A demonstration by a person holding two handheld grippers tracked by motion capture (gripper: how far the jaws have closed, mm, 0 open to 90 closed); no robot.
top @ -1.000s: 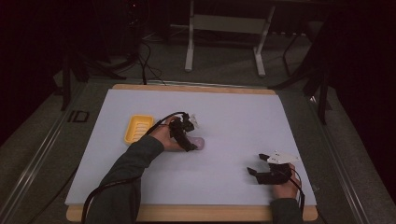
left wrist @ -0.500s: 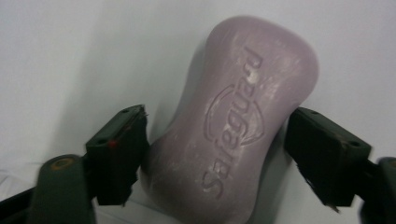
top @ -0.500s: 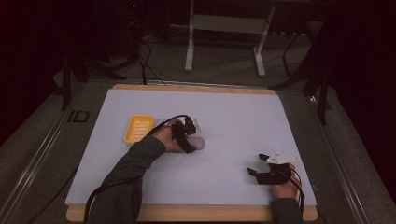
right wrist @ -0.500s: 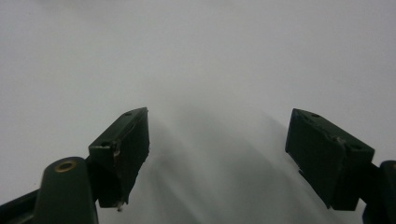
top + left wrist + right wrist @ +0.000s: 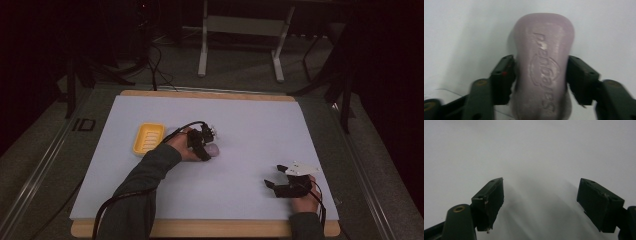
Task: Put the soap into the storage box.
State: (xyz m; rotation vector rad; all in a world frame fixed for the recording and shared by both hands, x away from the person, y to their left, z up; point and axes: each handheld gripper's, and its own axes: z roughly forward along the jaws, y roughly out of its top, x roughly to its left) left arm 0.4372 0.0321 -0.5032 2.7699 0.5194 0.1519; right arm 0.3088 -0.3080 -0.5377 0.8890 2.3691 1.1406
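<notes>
I see left gripper [image 5: 206,145] at mid-table, pale lilac bar [image 5: 213,149] touching its tip. Yellow tray [image 5: 147,137] lies just beside hand [image 5: 181,146] holding it, on far side from bar. Right gripper [image 5: 272,179] well apart, near table's [image 5: 260,125] front edge, jaws spread.

Pale lilac soap bar [image 5: 544,67], oblong with rounded ends, waisted in middle; we read embossed lettering running along its top face. Lies flat on white table surface [image 5: 250,130], near table's middle, just right of yellow soap dish [image 5: 148,138] and apart from it. We see left gripper [image 5: 541,75] with jaws pressed against bar's two long sides at its waist.
</notes>
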